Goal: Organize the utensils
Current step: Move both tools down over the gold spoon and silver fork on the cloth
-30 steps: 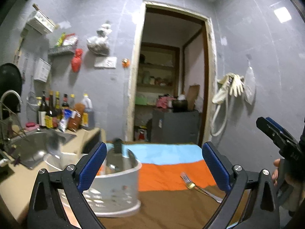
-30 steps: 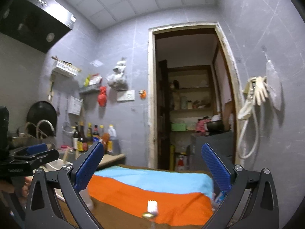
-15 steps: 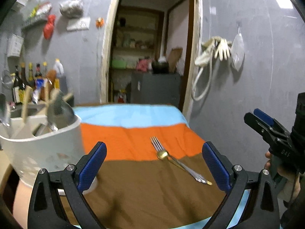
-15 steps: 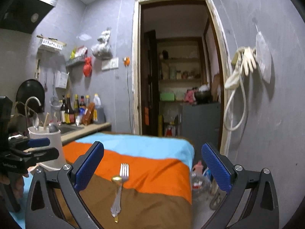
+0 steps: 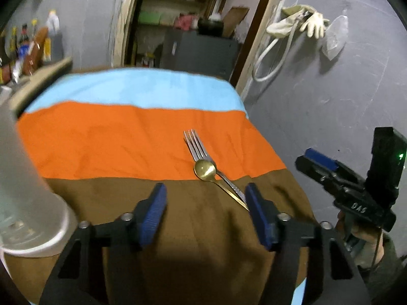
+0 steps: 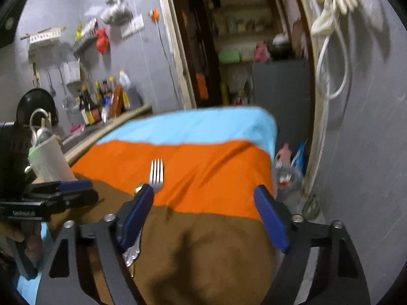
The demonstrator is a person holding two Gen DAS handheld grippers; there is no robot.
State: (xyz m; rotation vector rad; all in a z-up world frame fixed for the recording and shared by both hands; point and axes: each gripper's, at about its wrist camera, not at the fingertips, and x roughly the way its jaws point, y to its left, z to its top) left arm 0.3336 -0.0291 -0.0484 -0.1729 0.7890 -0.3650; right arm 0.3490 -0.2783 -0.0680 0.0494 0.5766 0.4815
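Observation:
A silver fork (image 5: 195, 144) and a gold spoon (image 5: 205, 170) lie together on the striped cloth (image 5: 106, 137), the spoon's bowl resting on the fork's neck. My left gripper (image 5: 204, 193) hovers just short of them, its jaws closing. The two handles run in beside its right finger, and the pads do not press on them. In the right wrist view the fork (image 6: 156, 175) and spoon (image 6: 138, 189) pass under the left finger of my right gripper (image 6: 203, 193). Its jaws are closing too, with only cloth between them. A white utensil holder (image 6: 48, 160) stands at the cloth's left.
The holder (image 5: 23, 190) fills the left edge of the left wrist view. Beyond it are a counter with bottles (image 6: 101, 106) and a sink tap. An open doorway (image 6: 244, 50) lies behind the table. Bags sit on the floor (image 6: 290, 170) past the table's right edge.
Both grippers have tipped downward and come closer to the fork and spoon. Their jaws stand narrower than before. The holder has slid to the left edge of the left wrist view.

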